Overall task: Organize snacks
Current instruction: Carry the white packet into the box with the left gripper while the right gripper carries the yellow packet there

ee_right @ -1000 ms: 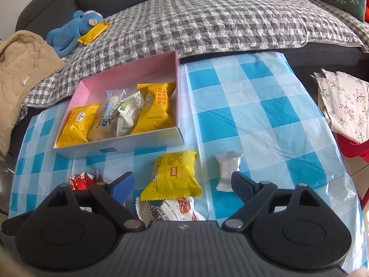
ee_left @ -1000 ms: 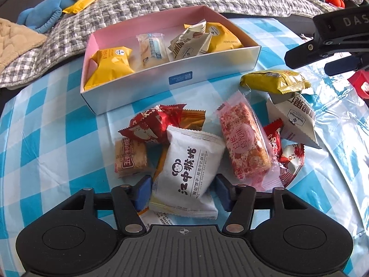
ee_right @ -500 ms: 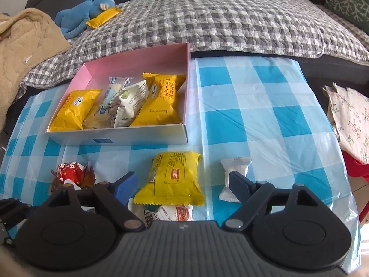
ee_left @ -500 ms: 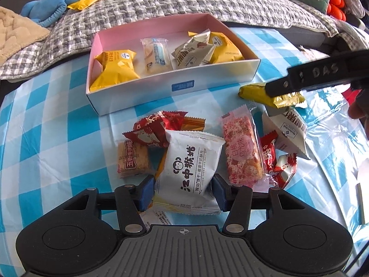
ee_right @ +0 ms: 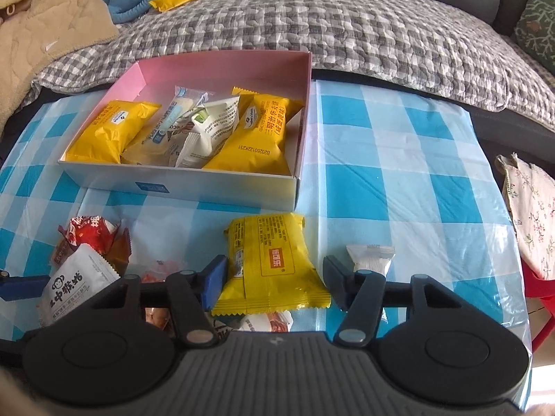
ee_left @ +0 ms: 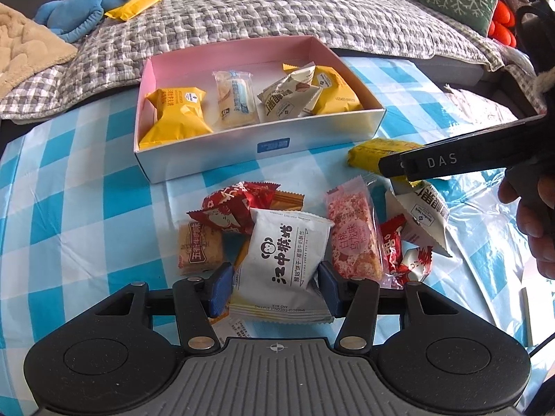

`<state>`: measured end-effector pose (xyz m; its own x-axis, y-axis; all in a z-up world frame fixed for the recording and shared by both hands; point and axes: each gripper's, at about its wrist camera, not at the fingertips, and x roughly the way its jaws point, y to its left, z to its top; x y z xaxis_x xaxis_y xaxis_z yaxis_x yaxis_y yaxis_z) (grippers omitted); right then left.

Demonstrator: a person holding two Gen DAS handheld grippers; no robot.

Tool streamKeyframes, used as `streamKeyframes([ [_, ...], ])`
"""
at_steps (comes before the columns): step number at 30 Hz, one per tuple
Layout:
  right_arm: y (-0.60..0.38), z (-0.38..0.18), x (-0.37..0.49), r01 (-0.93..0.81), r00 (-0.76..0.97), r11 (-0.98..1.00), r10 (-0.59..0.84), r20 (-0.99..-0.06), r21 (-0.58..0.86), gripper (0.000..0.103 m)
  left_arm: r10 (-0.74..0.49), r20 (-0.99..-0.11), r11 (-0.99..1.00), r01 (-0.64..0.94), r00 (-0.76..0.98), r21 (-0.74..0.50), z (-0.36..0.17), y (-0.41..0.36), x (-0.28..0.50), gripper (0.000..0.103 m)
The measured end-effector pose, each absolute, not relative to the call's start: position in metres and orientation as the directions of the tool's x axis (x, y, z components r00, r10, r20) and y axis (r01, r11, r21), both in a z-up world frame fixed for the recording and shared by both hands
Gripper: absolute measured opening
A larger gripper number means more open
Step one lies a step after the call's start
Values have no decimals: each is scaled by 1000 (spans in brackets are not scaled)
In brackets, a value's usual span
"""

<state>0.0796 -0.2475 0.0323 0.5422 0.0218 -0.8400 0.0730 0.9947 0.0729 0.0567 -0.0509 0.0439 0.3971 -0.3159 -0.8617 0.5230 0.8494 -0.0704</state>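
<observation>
My left gripper [ee_left: 274, 287] is shut on a white packet with a monkey logo [ee_left: 284, 253], its blue pads pressing both sides. In the right wrist view my right gripper [ee_right: 274, 282] has its jaws closing on a yellow packet [ee_right: 270, 260], and both pads touch its edges. From the left wrist view that same yellow packet [ee_left: 378, 147] lies under a black finger [ee_left: 451, 163] of the right gripper. The pink-lined box [ee_left: 260, 145] behind holds several yellow, white and clear packets; its front wall [ee_right: 208, 187] faces me.
Loose snacks lie on the blue checked tablecloth [ee_left: 69, 208]: red packets [ee_left: 236, 208], a brown biscuit [ee_left: 199, 246], a pink bar [ee_left: 353, 235], a small white packet [ee_right: 371, 260]. A person's hand [ee_left: 534, 228] is at the right. A grey quilted sofa and blue plush [ee_left: 86, 10] lie behind.
The right jaws have drawn in from wide apart onto the yellow packet. The left pads have closed a little tighter on the white packet. The right gripper's finger has dropped over the yellow packet.
</observation>
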Motion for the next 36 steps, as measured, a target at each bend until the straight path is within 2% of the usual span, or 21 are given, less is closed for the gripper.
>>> streamKeyframes([
  [1, -249, 34, 79, 78, 541, 993, 29, -840, 84, 42, -321, -860, 849, 523, 398, -76, 45, -50, 57, 50],
  [2, -249, 36, 78, 84, 542, 992, 32, -840, 91, 42, -326, -858, 849, 522, 397, -81, 47, -50, 57, 45],
  [11, -254, 43, 74, 105, 558, 985, 53, -828, 134, 41, -326, -859, 848, 524, 395, -81, 47, -50, 57, 44],
  [21, -261, 54, 66, 132, 586, 973, 76, -807, 188, 41, -388, -827, 848, 509, 408, -146, 67, -40, 60, 43],
  [36, -285, 62, 60, 253, 628, 936, 34, -778, 245, 41, -421, -753, 891, 385, 506, -239, 92, -1, 90, 43],
])
